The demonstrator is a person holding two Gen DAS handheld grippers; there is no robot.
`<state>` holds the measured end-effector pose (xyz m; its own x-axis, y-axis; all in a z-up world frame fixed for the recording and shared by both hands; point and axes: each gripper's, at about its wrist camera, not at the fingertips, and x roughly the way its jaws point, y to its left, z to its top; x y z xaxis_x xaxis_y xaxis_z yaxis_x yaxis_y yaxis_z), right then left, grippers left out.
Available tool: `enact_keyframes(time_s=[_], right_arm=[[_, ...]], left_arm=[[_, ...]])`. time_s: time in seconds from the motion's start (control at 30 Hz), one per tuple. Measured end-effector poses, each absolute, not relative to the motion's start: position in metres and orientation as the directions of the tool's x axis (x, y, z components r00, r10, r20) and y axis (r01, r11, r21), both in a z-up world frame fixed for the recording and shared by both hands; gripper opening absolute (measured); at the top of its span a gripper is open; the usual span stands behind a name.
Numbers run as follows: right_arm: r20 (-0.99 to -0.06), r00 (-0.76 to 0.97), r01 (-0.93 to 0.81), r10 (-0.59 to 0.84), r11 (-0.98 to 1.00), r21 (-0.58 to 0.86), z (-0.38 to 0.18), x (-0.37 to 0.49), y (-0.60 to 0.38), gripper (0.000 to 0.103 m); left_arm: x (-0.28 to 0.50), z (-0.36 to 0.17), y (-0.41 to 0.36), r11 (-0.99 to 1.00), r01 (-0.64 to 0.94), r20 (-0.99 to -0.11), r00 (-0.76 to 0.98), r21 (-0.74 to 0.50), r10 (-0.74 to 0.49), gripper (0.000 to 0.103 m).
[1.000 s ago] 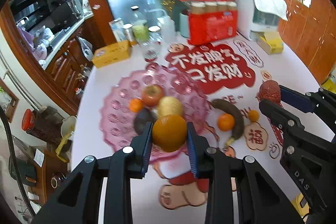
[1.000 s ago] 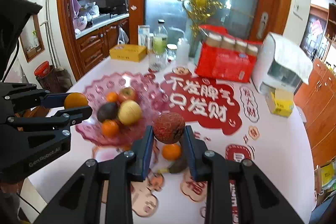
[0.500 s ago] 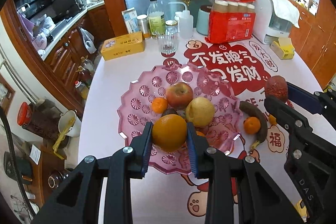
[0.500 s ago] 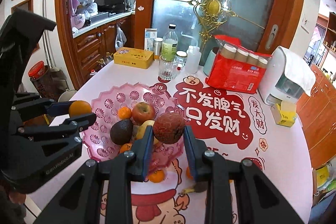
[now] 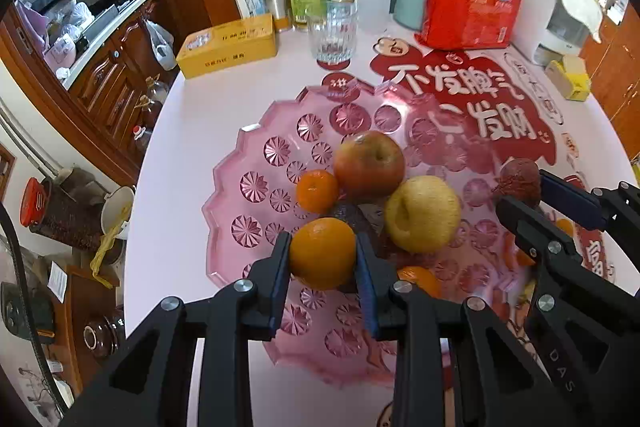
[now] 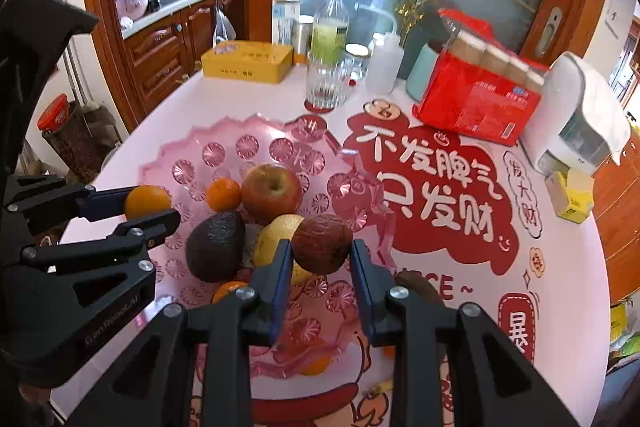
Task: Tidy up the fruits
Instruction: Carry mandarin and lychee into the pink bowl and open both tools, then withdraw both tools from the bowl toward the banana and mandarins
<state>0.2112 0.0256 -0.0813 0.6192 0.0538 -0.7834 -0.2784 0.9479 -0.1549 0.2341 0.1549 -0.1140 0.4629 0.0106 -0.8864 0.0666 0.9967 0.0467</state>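
Two grippers hover over the pink fruit plate (image 5: 240,195): the left gripper (image 5: 323,259) is clamped on an orange (image 5: 322,253), the right gripper (image 6: 321,255) on a brown rough-skinned fruit (image 6: 322,243). Only the right wrist view shows the whole avocado (image 6: 216,246); the left wrist view shows just a dark sliver of it behind the orange.

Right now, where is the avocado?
In the right wrist view the avocado lies in the pink tray, left of the yellow apple and below the small orange.
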Motion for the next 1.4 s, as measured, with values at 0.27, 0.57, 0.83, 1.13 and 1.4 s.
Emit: enact_keyframes(time_s=[0.27,0.57,0.83,1.13,1.4], right_arm=[[-0.822,0.566,-0.317,0.064,0.937,-0.146,-0.111,0.230,0.034,0.030],[-0.832,0.550,-0.366,0.078,0.918,-0.155,-0.123,0.234,0.046,0.033],[-0.829,0.555,-0.351,0.074,0.924,-0.152,-0.122,0.233,0.043,0.045],[-0.823,0.563,-0.336,0.076,0.931,-0.145,-0.112,0.223,0.038,0.046],[-0.810,0.581,-0.306,0.077,0.943,-0.130,-0.096,0.205,0.029,0.046]], left_arm=[[0.252,-0.144,0.160,0.997,0.039,-0.906,0.422,0.069,0.046,0.029],[0.258,-0.160,0.165,0.998,0.016,-0.916,0.397,0.065,0.053,0.042],[0.257,-0.160,0.174,0.997,-0.018,-0.915,0.398,0.073,0.074,0.071],[0.247,-0.147,0.173,0.997,-0.017,-0.907,0.414,0.080,0.080,0.078],[0.228,-0.127,0.174,0.998,-0.030,-0.893,0.444,0.063,0.069,0.091]])
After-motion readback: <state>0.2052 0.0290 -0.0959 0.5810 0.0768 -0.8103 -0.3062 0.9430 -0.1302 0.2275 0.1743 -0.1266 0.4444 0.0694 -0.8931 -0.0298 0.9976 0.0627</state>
